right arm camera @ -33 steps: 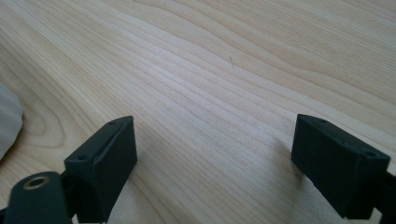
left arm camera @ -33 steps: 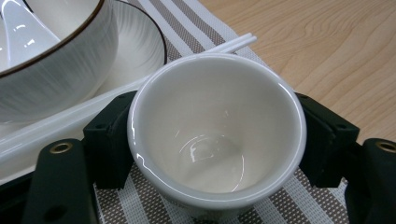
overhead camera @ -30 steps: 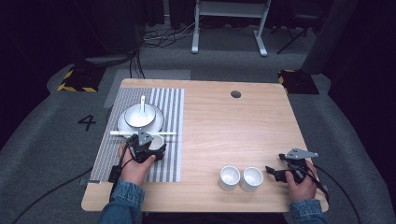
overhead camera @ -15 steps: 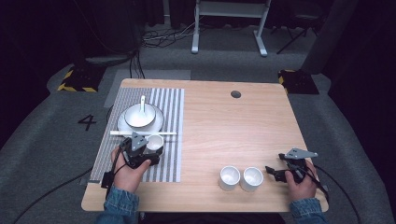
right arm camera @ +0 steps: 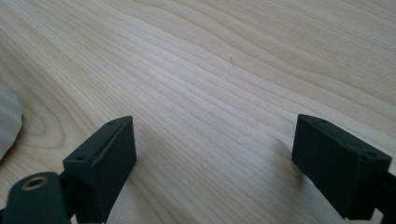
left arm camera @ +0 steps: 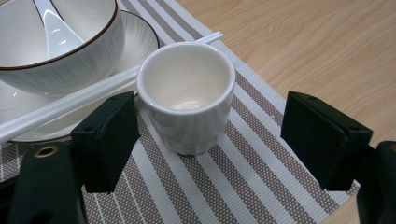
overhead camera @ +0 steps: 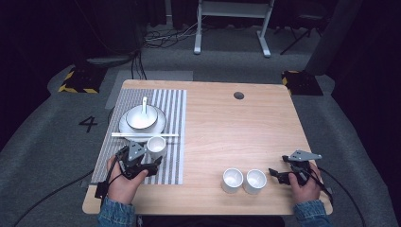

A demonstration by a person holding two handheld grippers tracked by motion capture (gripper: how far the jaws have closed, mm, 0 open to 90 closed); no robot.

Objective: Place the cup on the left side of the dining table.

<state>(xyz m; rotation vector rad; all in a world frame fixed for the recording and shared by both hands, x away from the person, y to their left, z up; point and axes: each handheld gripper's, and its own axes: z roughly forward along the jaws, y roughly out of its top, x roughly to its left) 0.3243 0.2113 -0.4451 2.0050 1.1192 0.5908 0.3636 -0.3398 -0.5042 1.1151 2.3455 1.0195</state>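
Left gripper spread wide, jaws clear of an upright white cup on the striped mat, mouth up. Just behind: chopsticks lying crosswise, bowl with spoon on a plate. Right gripper also open over bare wooden table, beside two more cups. Dark room, grey floor.

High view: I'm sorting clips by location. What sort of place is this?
Likely a recording studio or lab, not a home: a lone wooden table on grey floor, hazard-striped floor blocks, loose cables.
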